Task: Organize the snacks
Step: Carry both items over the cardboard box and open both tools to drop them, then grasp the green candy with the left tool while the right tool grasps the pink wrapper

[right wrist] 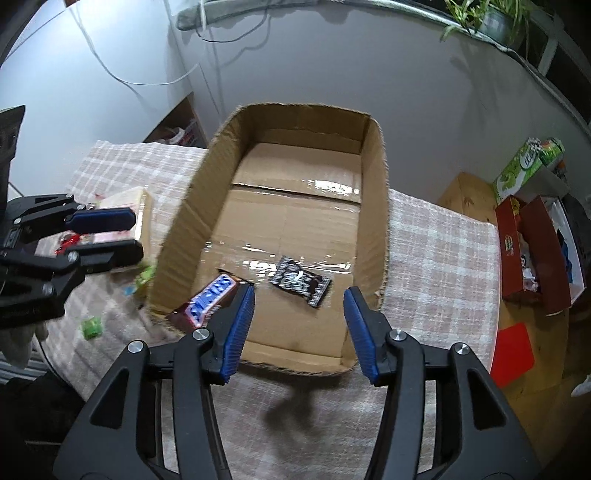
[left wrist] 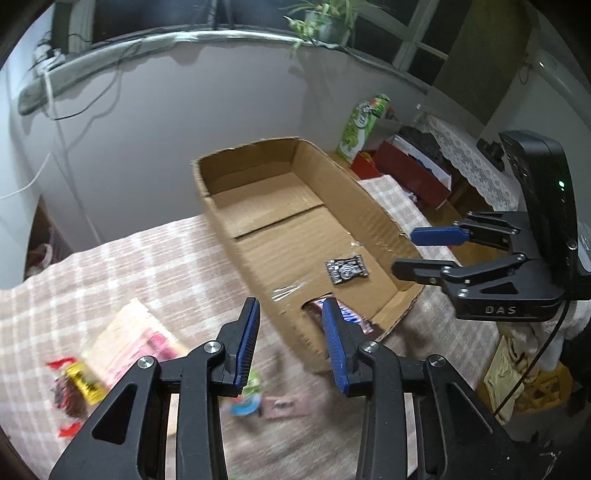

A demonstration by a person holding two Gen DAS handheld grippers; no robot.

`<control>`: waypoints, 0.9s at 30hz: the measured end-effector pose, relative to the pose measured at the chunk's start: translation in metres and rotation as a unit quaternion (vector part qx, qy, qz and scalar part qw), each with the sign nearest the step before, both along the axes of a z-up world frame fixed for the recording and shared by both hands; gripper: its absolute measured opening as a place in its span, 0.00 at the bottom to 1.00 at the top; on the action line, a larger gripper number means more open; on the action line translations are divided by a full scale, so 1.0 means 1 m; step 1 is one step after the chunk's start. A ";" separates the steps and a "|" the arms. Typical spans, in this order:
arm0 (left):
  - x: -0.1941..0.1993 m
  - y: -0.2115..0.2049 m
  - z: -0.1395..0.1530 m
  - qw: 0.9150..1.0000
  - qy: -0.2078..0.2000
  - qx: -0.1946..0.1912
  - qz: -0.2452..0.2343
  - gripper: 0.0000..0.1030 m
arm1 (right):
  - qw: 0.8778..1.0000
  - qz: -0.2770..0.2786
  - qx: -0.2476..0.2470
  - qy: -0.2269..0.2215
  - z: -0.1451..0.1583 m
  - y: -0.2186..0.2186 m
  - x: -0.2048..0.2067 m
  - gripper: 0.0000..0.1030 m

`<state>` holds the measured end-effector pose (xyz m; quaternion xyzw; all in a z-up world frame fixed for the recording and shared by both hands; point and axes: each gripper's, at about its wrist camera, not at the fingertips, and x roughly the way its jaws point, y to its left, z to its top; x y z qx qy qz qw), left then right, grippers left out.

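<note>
Both claws, L & R, open, empty, above box w/ 2 snacks.

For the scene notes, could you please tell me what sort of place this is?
Probably a room in a home: a checked cloth covers the table, a potted plant sits on the window sill, and a lace-covered side table stands nearby.

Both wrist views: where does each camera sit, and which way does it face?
Left wrist: on the left gripper, facing down over the cardboard box; right gripper shows alongside.
Right wrist: on the right gripper, facing down into the box; left gripper shows alongside.
Shared: box, dark wrapper, candy bar.
</note>
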<state>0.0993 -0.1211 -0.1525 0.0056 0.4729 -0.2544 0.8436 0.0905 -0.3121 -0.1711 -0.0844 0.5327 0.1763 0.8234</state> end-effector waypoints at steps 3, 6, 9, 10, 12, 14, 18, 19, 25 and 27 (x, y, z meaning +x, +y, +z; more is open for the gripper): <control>-0.006 0.020 0.004 1.000 -0.001 0.001 0.021 0.33 | 1.000 0.015 0.008 -0.003 0.007 0.009 -0.007 0.51; -0.013 0.041 0.006 0.999 0.001 0.000 0.039 0.33 | 0.999 0.036 0.019 -0.004 0.013 0.020 -0.015 0.51; -0.022 0.062 0.005 0.998 0.006 0.001 0.059 0.33 | 0.998 0.065 0.027 -0.001 0.016 0.033 -0.023 0.51; -0.026 0.068 0.005 0.998 0.009 0.003 0.065 0.33 | 0.997 0.075 0.030 0.001 0.017 0.038 -0.026 0.51; -0.035 0.078 0.002 0.997 0.015 0.006 0.073 0.33 | 0.995 0.098 0.035 0.007 0.016 0.049 -0.033 0.51; -0.043 0.086 -0.001 0.997 0.021 0.010 0.079 0.33 | 0.992 0.121 0.036 0.015 0.012 0.060 -0.042 0.51; -0.062 0.097 -0.012 0.996 0.042 0.015 0.079 0.33 | 0.985 0.164 0.031 0.035 -0.005 0.082 -0.056 0.51; -0.067 0.098 -0.017 0.996 0.049 0.017 0.079 0.33 | 0.984 0.172 0.030 0.040 -0.010 0.088 -0.060 0.51; -0.088 0.098 -0.039 0.994 0.081 0.026 0.068 0.33 | 0.973 0.216 0.022 0.073 -0.040 0.119 -0.067 0.51; -0.092 0.097 -0.046 0.994 0.086 0.026 0.067 0.33 | 0.972 0.221 0.019 0.081 -0.048 0.126 -0.065 0.51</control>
